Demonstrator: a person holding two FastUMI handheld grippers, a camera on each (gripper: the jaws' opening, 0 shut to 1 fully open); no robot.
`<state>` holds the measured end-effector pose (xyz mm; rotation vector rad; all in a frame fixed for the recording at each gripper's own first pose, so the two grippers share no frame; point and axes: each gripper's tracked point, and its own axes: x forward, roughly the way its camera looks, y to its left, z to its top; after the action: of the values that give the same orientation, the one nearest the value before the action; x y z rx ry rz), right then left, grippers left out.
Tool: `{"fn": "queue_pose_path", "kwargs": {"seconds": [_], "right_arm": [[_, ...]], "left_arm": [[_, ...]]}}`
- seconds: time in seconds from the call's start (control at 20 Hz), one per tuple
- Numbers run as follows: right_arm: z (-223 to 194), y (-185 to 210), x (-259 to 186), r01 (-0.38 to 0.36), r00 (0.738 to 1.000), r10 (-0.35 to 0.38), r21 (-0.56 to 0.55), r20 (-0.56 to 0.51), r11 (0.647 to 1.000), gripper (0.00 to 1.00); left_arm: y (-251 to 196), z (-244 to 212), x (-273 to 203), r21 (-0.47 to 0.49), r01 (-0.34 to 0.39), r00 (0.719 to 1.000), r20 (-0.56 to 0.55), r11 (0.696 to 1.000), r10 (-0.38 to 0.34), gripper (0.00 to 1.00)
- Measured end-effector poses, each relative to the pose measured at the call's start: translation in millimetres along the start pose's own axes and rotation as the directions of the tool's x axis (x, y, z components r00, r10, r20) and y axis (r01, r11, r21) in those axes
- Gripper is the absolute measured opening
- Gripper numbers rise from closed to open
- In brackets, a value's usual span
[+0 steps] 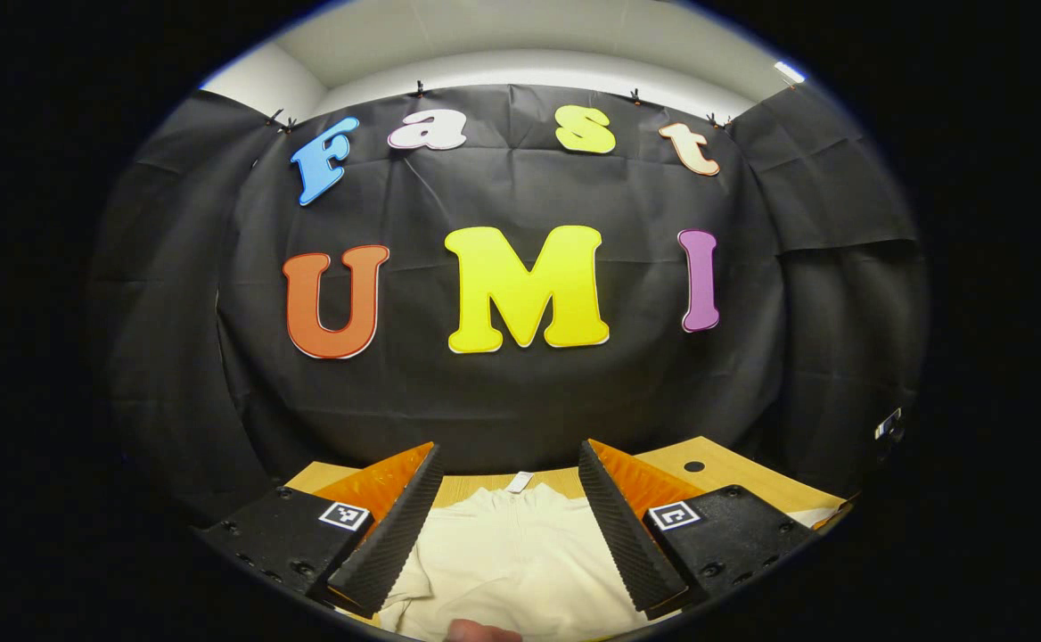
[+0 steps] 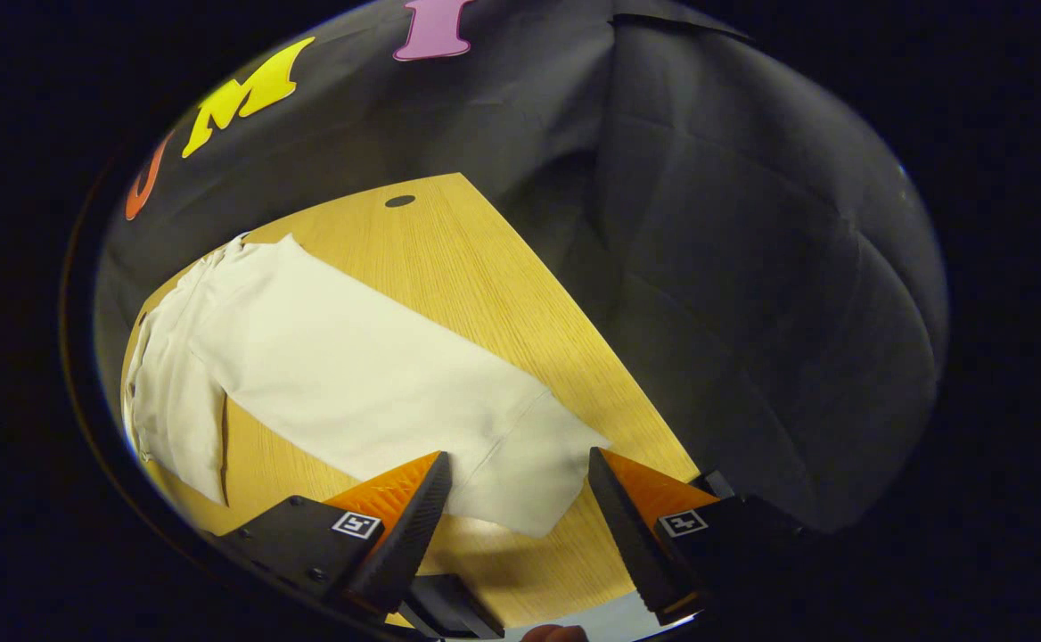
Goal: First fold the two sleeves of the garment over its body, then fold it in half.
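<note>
Garment [image 1: 520, 562] spread flat on tabletop [image 2: 485, 294], body below and ahead of left tongs [image 1: 512, 526], sleeve [image 2: 378, 392] laid straight out toward right tongs [image 2: 516, 508]. Both tongs spread, pinching nothing. Right tongs poised over sleeve cuff, likely lined up to grip it for folding across body. Tabletop edge close on outer side of right tongs; bare wood beyond sleeve for sweeping inward.
</note>
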<state>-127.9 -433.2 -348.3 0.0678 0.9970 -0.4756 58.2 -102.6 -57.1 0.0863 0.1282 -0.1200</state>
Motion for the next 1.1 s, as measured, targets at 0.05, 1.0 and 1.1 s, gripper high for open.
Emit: {"fn": "queue_pose_path", "kwargs": {"seconds": [0.05,1.0,1.1], "right_arm": [[-4,0,2,-0.006,1.0,0.006,0.004,-0.013,1.0,0.96],[15,9,-11,-0.061,0.997,0.065,0.112,-0.034,0.992,0.07],[33,15,-27,-0.076,0.997,0.075,0.133,0.012,0.988,0.07]], "left_arm": [[-1,-1,-1,0.0,-0.001,1.0,-0.004,1.0,0.001,0.98],[21,-8,-27,0.019,-0.023,0.999,-0.028,1.0,0.024,0.98],[28,-11,-30,0.019,-0.033,0.999,-0.026,0.999,0.033,0.98]]}}
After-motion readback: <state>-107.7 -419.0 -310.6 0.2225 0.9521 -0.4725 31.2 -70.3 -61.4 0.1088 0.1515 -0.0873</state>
